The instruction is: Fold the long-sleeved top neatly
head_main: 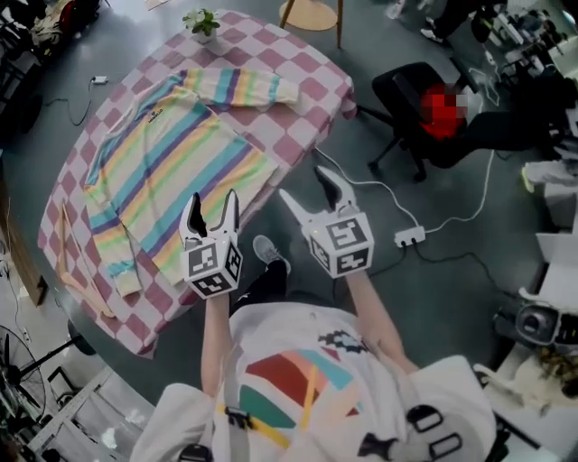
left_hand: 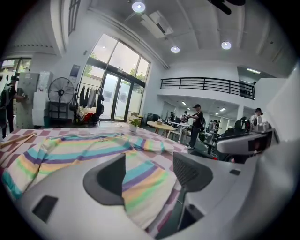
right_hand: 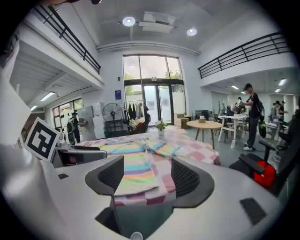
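Note:
A pastel rainbow-striped long-sleeved top [head_main: 172, 176] lies spread flat on a pink-and-white checked tablecloth [head_main: 307, 99]. One sleeve [head_main: 248, 88] runs toward the far right of the table; the other sleeve [head_main: 113, 253] lies along the left edge. My left gripper [head_main: 213, 213] hovers open just above the top's near hem [left_hand: 140, 192], holding nothing. Off the table's near right edge, my right gripper [head_main: 312, 189] is open and empty, pointing at the hem [right_hand: 133, 180] from a short distance.
A small potted plant [head_main: 202, 23] stands at the table's far end. A black office chair [head_main: 411, 99] and a white power strip [head_main: 409, 237] with cables sit on the floor to the right. A round wooden table [right_hand: 202, 124] and people stand farther off.

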Motion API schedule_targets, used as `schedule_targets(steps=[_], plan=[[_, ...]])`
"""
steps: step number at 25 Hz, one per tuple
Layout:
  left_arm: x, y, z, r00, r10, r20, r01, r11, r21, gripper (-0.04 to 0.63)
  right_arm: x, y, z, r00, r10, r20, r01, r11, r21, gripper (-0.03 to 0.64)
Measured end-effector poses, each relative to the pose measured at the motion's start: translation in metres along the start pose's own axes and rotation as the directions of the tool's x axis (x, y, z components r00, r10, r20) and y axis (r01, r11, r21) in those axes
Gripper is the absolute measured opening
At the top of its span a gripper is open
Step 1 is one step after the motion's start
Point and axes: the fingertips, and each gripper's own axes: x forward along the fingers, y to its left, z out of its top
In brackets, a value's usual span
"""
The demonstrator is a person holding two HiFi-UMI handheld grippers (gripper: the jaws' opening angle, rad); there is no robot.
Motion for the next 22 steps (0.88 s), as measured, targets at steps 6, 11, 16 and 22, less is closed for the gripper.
schedule_targets(steps=[6,11,16,22], plan=[[0.016,0.042,0.03,0.993,0.11,0.039,-0.109,0.993,-0.046,0.299,0.064,0.019,0.044,0.99,0.139,0.012,-0.138,0.988,-0.068,0.308],[0.003,0.079,0.051,0.967,0.239,0.086,-0.23,0.968,-0.103,0.299,0.096,0.059,0.094,0.954,0.287,0.082,-0.27,0.947,-0.176,0.308],[-0.019,0.11,0.072,0.91,0.389,0.141,-0.364,0.915,-0.175,0.299,0.113,0.101,0.15,0.871,0.456,0.183,-0.399,0.874,-0.278,0.308],[-0.042,0.123,0.097,0.808,0.553,0.203,-0.503,0.827,-0.251,0.299,0.119,0.12,0.179,0.743,0.63,0.229,-0.55,0.768,-0.329,0.308]])
